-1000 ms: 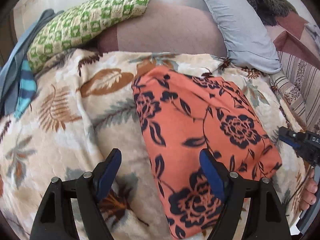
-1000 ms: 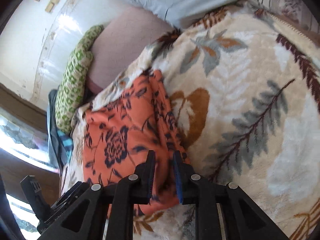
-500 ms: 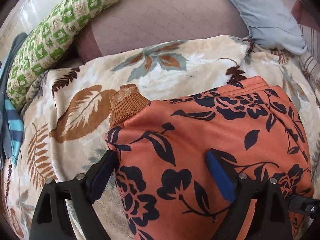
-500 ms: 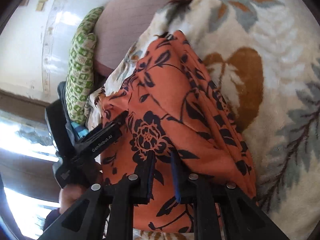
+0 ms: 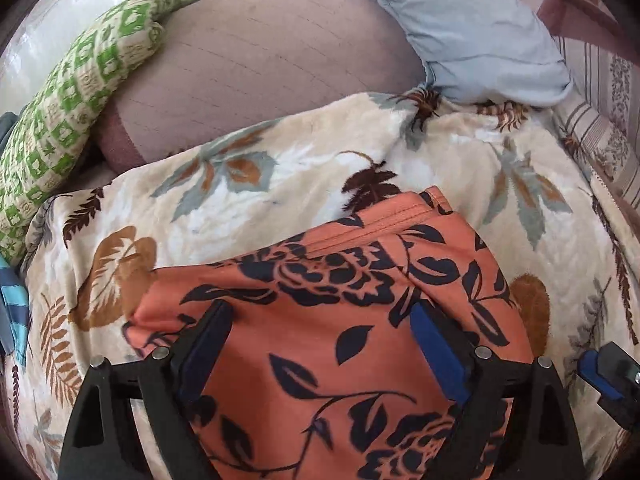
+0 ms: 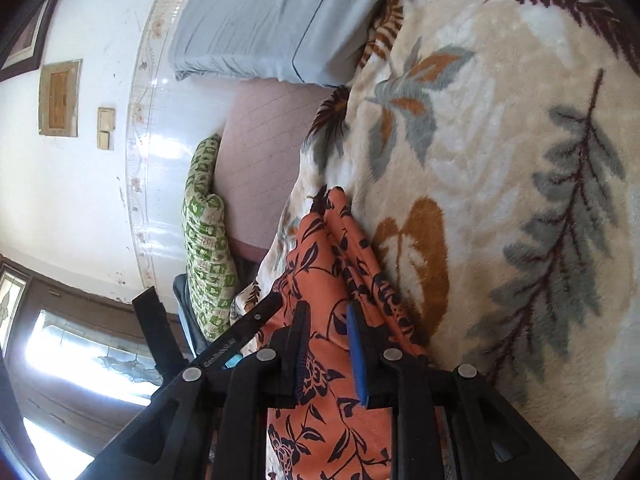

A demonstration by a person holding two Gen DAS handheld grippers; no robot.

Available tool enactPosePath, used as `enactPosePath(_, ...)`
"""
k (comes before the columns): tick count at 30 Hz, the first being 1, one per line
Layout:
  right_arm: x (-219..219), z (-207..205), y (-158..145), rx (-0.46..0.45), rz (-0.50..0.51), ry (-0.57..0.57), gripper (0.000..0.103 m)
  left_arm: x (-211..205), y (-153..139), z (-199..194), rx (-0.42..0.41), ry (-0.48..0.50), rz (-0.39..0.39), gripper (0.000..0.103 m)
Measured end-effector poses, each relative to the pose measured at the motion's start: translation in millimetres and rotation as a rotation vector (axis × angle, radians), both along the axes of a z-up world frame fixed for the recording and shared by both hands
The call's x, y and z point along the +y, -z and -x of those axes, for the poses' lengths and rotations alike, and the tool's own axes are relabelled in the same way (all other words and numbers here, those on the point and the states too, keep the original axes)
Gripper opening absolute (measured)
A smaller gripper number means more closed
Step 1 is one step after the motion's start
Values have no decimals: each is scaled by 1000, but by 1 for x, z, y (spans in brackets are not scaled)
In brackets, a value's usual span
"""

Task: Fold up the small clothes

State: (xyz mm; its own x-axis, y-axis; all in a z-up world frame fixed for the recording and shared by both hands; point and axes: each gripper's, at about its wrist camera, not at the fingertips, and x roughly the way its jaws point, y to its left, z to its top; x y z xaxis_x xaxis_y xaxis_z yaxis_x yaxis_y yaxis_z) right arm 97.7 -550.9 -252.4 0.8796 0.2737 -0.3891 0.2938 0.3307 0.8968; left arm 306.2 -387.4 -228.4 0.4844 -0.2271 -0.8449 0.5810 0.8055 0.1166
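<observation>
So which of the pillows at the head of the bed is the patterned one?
The green-and-cream checked pillow, far left by the wall; the mauve pillow and pale blue pillow are plain.

garment [image 5: 344,320]: orange with a dark navy flower-and-leaf print
blanket [image 5: 280,184]: cream, with grey, brown and rust leaves
bolster [image 5: 260,68]: dusty pink, faint quilted lines
pillow [image 5: 472,28]: pale blue, plain
cushion [image 5: 76,92]: green-and-cream squares
tool pads [image 5: 436,356]: blue, on black arms
wall [image 6: 80,200]: white
</observation>
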Motion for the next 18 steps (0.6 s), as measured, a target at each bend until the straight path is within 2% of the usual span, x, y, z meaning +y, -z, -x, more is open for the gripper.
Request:
enactPosePath(5, -9, -4, -3, -1, 12, 8, 21, -20, 22, -8, -22, -74, -1, 100)
enactPosePath(9, -9, -10, -5, 2, 30, -5, 21, -8, 10, -11, 19, -66, 42, 99)
enactPosePath(13, -2, -11, -14, -21, 76, -29, 21, 34, -24, 2, 30, -83, 168, 99)
enactPosePath(15, 7, -14, -19, -25, 113, -60, 21, 61, -36, 16, 23, -98, 177, 99)
enactPosePath(18, 22, -22, -23, -29, 146, -117, 21, 105, -38, 40, 28, -95, 158, 99)
